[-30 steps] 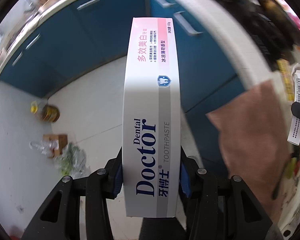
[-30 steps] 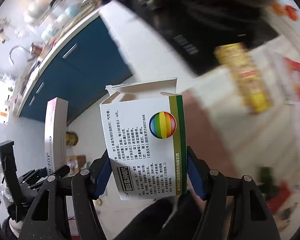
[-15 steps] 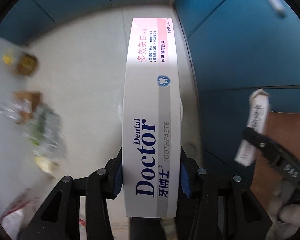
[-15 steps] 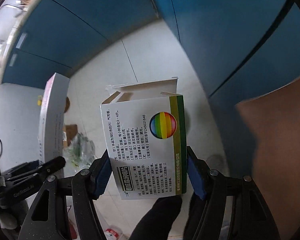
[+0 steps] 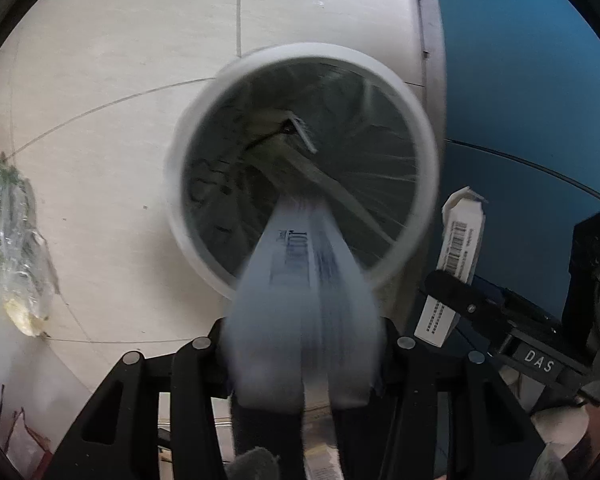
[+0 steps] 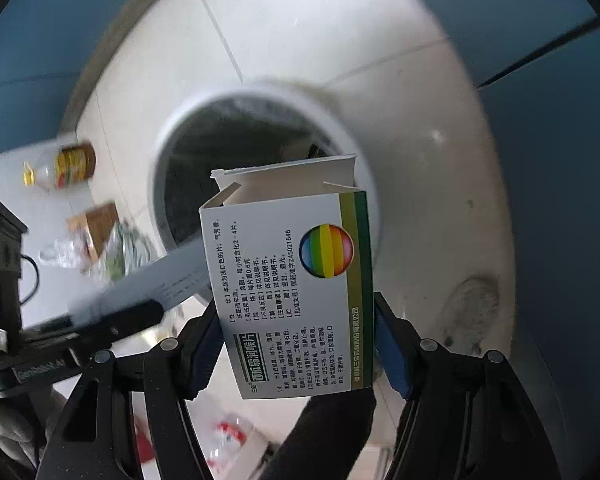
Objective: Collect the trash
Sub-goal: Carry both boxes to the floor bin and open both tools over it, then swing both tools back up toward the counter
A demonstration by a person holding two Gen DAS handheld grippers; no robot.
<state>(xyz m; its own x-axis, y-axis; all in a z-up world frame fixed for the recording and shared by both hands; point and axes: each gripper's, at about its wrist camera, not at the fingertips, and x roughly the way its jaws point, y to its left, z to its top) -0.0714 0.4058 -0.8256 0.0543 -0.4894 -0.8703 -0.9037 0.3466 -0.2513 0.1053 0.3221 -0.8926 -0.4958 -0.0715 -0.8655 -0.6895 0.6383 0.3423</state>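
A white round trash bin (image 5: 172, 184) with a dark liner stands on the tiled floor, right below both grippers. My left gripper (image 5: 304, 340) has its jaws opening. The long white toothpaste box (image 5: 300, 280), blurred with motion, slides out from between them with its far end inside the bin. My right gripper (image 6: 296, 356) is shut on a white medicine box (image 6: 292, 288) with a rainbow ball and an open top flap, held over the bin's rim (image 6: 204, 112). In the right wrist view the toothpaste box (image 6: 172, 280) slants toward the bin from the left.
Blue cabinet doors (image 5: 520, 100) rise close on the right of the bin. On the floor to the left lie a clear bag of greens (image 5: 12, 240), an oil bottle (image 6: 68, 164) and a small cardboard box (image 6: 96, 220). A red and white wrapper (image 6: 228, 436) lies below.
Both grippers dropped from counter height to just over the bin and tipped downward. The toothpaste box, gripped firmly before, now slips forward out of the left jaws. The right grip is unchanged.
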